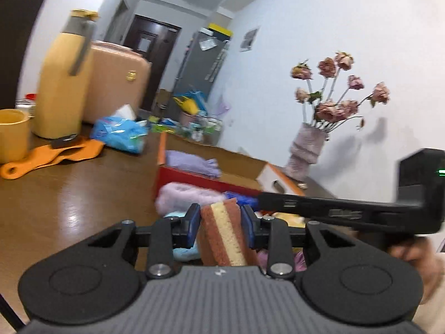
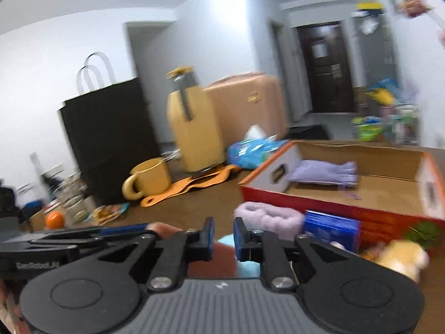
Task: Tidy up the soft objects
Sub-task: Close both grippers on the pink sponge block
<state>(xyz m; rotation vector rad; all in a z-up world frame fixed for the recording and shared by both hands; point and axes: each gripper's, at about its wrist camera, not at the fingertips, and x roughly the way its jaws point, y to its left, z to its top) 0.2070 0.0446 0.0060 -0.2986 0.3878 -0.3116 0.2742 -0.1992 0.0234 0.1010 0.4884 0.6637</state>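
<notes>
My left gripper [image 1: 221, 217] is shut on a red-brown sponge [image 1: 222, 236] with a yellow middle layer, held upright between the blue pads. It hangs above a pile of soft things: a fluffy lilac roll [image 1: 183, 194], a light blue piece [image 1: 183, 253], a blue pack [image 2: 331, 229] and a yellow plush [image 2: 400, 256]. Behind the pile stands an open cardboard box [image 2: 333, 211] with a purple cloth [image 2: 325, 172] inside. My right gripper [image 2: 224, 231] hovers over the pile, its jaws a narrow gap apart with nothing seen gripped. It crosses the left wrist view from the right [image 1: 261, 199].
On the brown table [image 1: 83, 208] to the left stand a yellow jug [image 1: 61, 83], a yellow mug [image 2: 150, 178], an orange mat [image 1: 55, 156] and a blue tissue pack [image 1: 119, 133]. A vase of dried flowers [image 1: 306, 150] stands right of the box. A black bag [image 2: 111, 139] is at far left.
</notes>
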